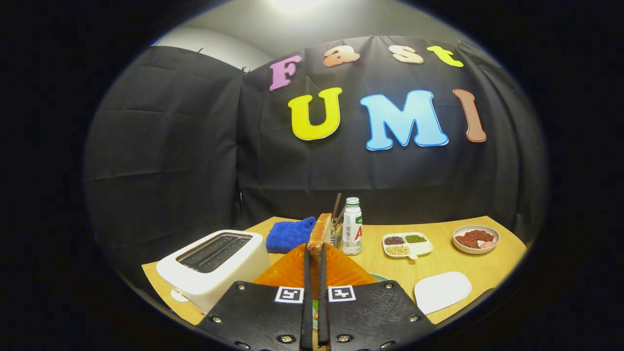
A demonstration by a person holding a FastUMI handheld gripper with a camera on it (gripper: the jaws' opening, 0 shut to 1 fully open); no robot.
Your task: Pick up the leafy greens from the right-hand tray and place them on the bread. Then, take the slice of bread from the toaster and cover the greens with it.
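Observation:
My gripper (pixel 315 249) is shut on a toasted slice of bread (pixel 321 226), held upright and edge-on between both fingertips, above the table. The white toaster (pixel 214 261) stands just left of the fingers, its slots dark and holding nothing that I can see. Under the fingers lies an orange mat (pixel 292 270). A sliver of green (pixel 316 308) shows in the narrow gap between the finger bases; I cannot tell if it is the leafy greens. The lower slice of bread is hidden by the gripper. A white tray (pixel 441 291) lies to the right of the fingers with nothing on it.
Beyond the bread are a blue cloth (pixel 290 234), a utensil holder with chopsticks (pixel 336 229) and a white bottle (pixel 352 233). Farther right sit a divided dish of beans (pixel 407 243) and a bowl of red meat (pixel 476 239). The wooden table (pixel 438 263) ends at the black wall.

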